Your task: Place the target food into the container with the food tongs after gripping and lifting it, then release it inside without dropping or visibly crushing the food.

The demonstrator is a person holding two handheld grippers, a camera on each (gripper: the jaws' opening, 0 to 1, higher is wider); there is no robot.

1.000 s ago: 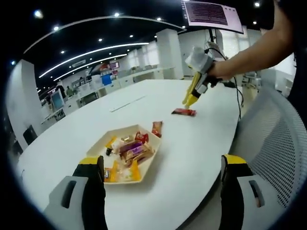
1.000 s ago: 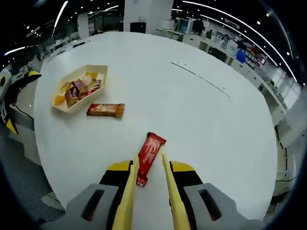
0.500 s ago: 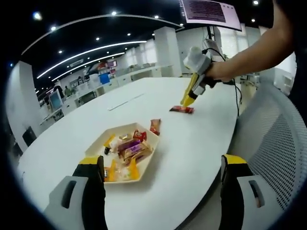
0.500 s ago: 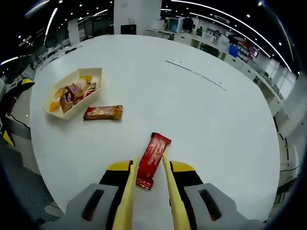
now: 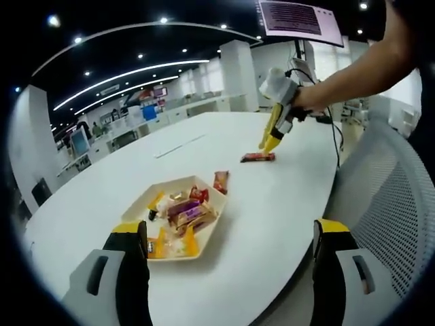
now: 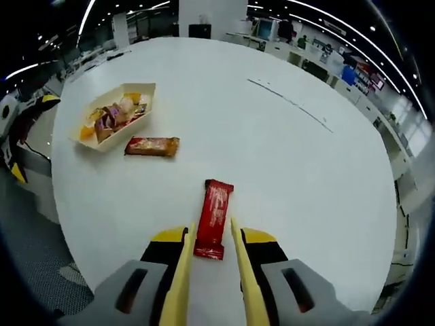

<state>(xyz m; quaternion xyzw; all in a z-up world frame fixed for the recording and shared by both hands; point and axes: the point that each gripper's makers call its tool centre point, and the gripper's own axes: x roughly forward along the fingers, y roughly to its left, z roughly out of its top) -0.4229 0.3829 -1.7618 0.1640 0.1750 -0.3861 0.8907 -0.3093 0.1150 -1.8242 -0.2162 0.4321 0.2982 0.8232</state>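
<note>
While wrapped snacks [image 6: 112, 117] fill the tray [image 6: 147, 89], both grippers' jaws stand spread, pinching nothing.

Bright ceiling strip lights, sharp centre, fisheye-warped edges

- We can read no text, brand or number anywhere in either view.
- The hanging screen [image 5: 299, 20] shows rows of writing, too small and blurred for us to make out.
- The red bar wrapper [image 6: 213, 219] carries pale print we cannot read.
- The wrappers in the tray [image 5: 204, 233] are too small to read.
</note>
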